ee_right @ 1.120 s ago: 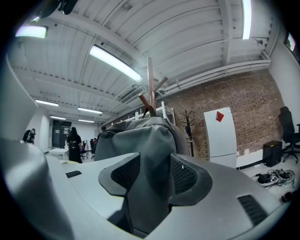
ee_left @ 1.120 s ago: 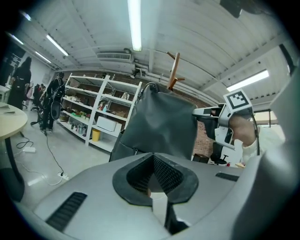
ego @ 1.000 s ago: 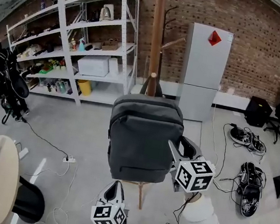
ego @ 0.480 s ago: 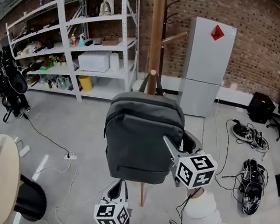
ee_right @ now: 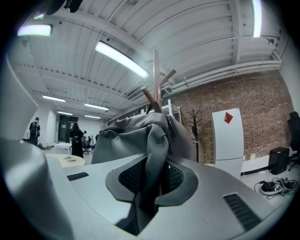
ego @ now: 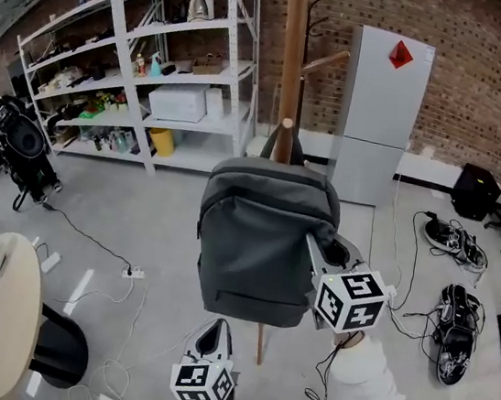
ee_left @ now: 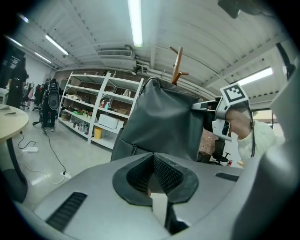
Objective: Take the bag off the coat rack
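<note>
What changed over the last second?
The right hand-held gripper has just been closing and now pinches the strap of the bag. The bag hangs on the rack as before; the left hand-held gripper stayed low, empty.

It was a lab-like workshop: white metal shelving (ego: 149,69) crowded with supplies stood far beyond the left gripper (ego: 213,330), against a bare brick wall (ego: 489,80), and a cabled power strip (ego: 134,272) lay on concrete to its left.
</note>
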The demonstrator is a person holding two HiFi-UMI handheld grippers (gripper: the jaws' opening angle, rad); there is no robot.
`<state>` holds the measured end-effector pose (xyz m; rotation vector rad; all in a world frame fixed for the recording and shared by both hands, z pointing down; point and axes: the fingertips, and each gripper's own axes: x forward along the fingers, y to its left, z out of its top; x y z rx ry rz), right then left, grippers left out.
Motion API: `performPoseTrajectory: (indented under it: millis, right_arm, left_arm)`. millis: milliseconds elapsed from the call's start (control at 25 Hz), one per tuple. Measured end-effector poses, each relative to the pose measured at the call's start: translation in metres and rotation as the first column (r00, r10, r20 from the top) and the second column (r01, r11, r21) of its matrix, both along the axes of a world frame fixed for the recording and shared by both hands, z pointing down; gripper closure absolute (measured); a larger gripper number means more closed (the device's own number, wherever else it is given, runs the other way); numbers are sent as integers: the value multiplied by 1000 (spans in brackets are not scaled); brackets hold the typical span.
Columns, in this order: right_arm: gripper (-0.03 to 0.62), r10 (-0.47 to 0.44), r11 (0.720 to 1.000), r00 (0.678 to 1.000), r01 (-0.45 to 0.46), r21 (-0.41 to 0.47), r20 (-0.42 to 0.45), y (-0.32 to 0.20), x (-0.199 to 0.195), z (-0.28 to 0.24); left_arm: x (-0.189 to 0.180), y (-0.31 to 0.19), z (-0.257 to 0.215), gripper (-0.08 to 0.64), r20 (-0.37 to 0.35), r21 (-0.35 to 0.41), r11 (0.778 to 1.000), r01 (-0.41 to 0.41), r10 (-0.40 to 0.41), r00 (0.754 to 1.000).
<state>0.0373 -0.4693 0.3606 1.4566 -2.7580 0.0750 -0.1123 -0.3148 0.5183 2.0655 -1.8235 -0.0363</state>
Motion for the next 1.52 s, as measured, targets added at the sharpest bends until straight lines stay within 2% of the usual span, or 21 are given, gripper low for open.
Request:
performPoseTrajectory:
  millis: [240,760,920,1520]
  right_arm:
    - [551,-19,1000,995,17,18,96,8,-2,-18]
    - [557,38,986,994,-53,160,99,28,10,-81]
    - [556,59,978,990,-82,192,126,33,18,-98]
    - [555,-29,970,973,-28,241,231,74,20,-132]
  left_arm:
    - [-3,5,-3,558,-2,14,1000,-9,9,1000]
    - [-6,20,-15,558,-24,52,998,-38,39,999]
    - [-4,26,-15,558,-33,57,997,-47,49,998]
    - [2,48,-17,558,-19,62,997,-53,54,998]
